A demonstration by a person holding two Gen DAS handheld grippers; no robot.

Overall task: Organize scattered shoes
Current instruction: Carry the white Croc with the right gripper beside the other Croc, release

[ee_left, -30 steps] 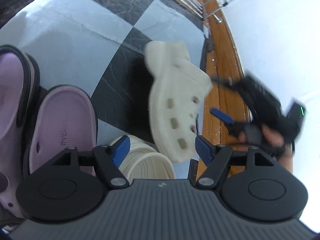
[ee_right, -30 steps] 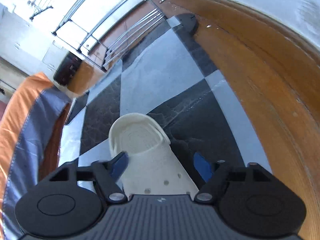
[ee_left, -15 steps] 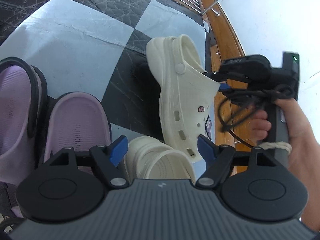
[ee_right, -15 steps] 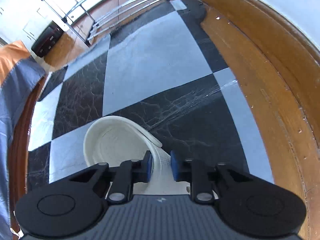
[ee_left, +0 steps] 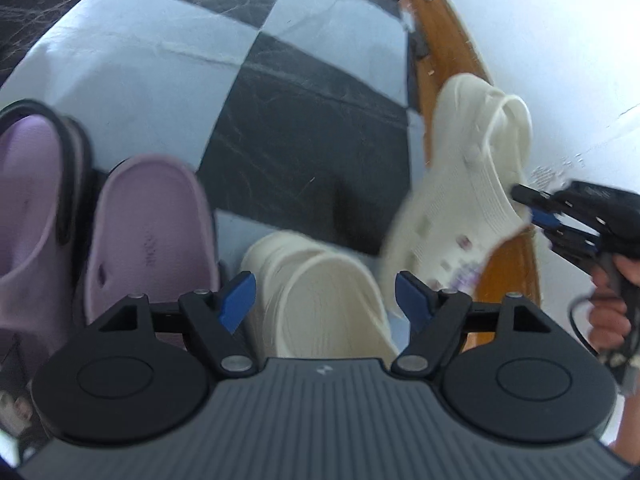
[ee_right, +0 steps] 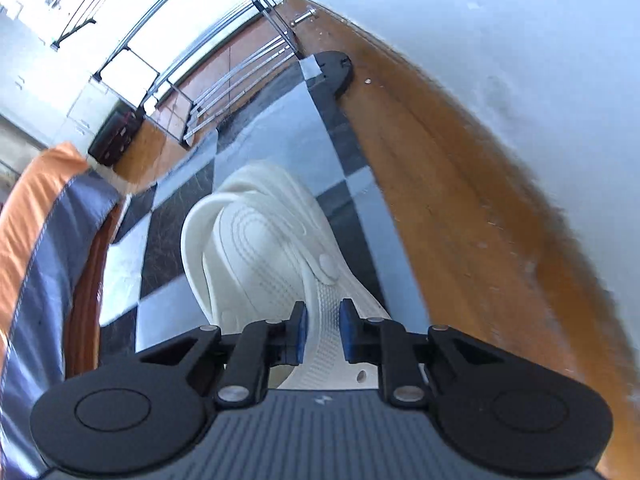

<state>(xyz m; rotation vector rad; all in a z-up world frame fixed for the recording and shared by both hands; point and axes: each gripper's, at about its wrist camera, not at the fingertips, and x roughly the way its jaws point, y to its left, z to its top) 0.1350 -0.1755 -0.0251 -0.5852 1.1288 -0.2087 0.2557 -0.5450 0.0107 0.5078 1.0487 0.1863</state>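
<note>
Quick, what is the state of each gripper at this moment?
Left gripper: open, holding nothing, above the cream clog on the floor.
Right gripper: closed on the side wall of the lifted cream clog.

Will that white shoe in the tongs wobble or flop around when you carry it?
Probably a little. The right tongs pinch only the white clog by its side edge, so it hangs tilted and may swing. It looks like thick foam, likely light and holding its shape. Its heel strap could flap.

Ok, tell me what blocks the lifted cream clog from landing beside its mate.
Nothing visible: the lifted cream clog, pinched in the right tongs, hangs over bare checkered floor right of its mate.
</note>
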